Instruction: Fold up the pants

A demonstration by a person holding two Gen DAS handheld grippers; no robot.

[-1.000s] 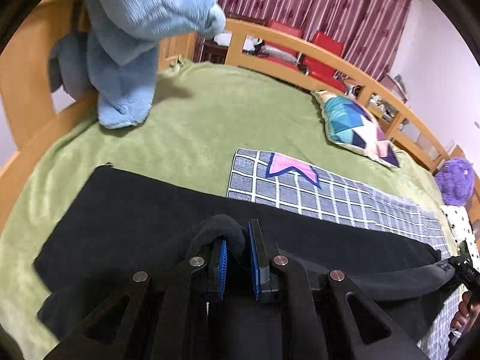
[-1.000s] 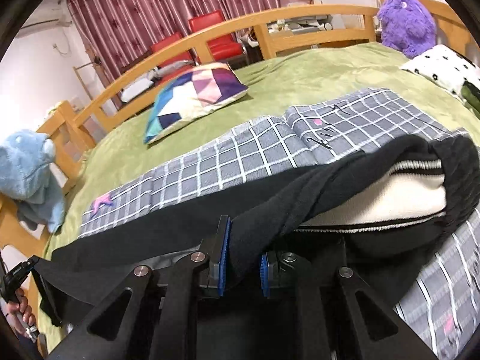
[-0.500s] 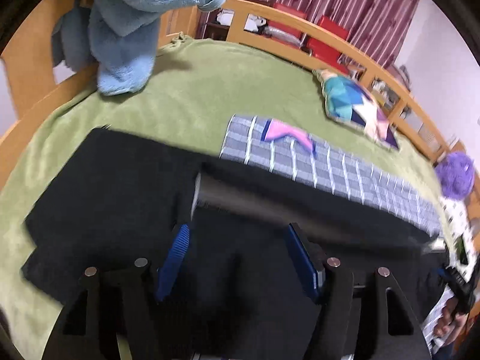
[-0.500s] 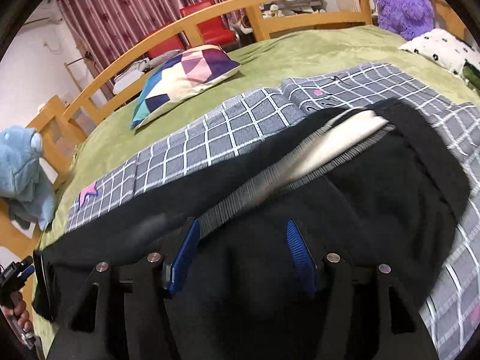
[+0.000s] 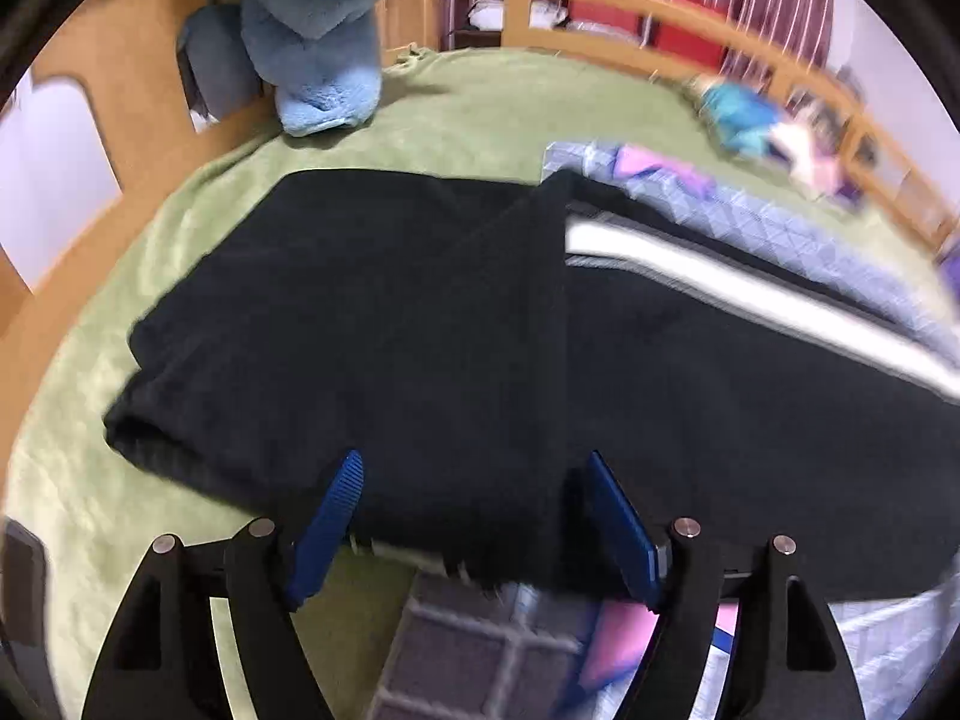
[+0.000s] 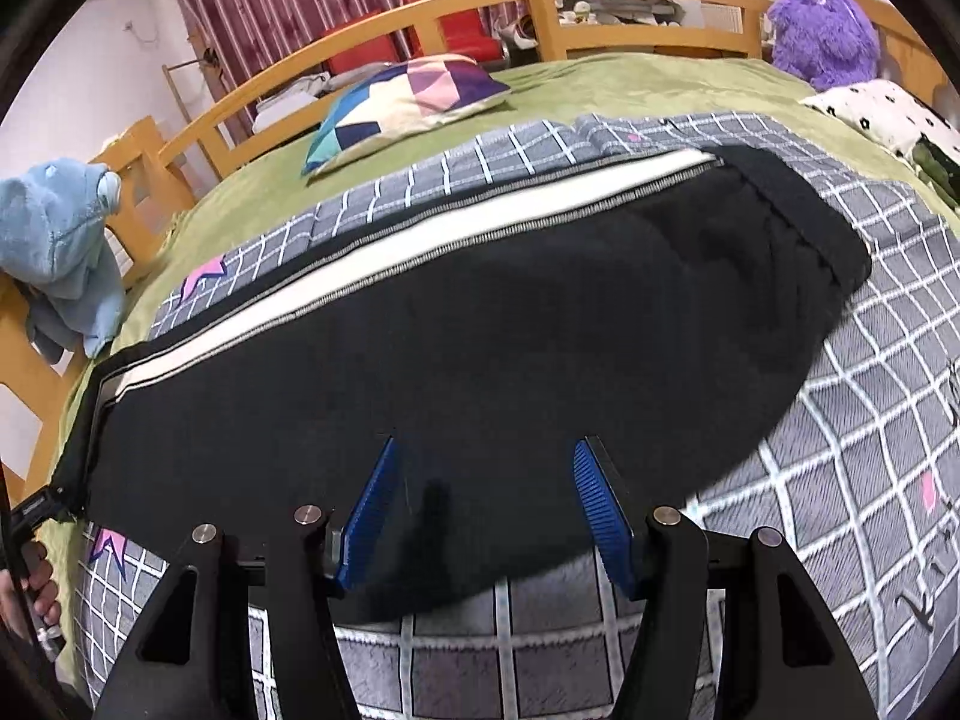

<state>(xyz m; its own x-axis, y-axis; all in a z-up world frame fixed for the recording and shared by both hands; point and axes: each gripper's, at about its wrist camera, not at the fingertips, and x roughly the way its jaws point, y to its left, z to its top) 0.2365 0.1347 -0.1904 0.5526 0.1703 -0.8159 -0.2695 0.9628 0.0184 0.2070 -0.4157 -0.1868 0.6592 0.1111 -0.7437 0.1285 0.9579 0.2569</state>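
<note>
Pants (image 6: 480, 324): black, white side stripe, laid folded lengthwise on checked blanket (image 6: 870, 420) over green bed (image 5: 198, 216). Left gripper (image 5: 474, 510): spread wide, nothing held. Right gripper (image 6: 483, 510): spread wide, nothing held.

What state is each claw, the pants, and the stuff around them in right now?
left claw: open, holding nothing
right claw: open, holding nothing
black pants: folded lengthwise, lying flat, white stripe showing
checked blanket: spread under the pants
patterned pillow: lying flat
blue plush: slumped on the bed rail
</note>
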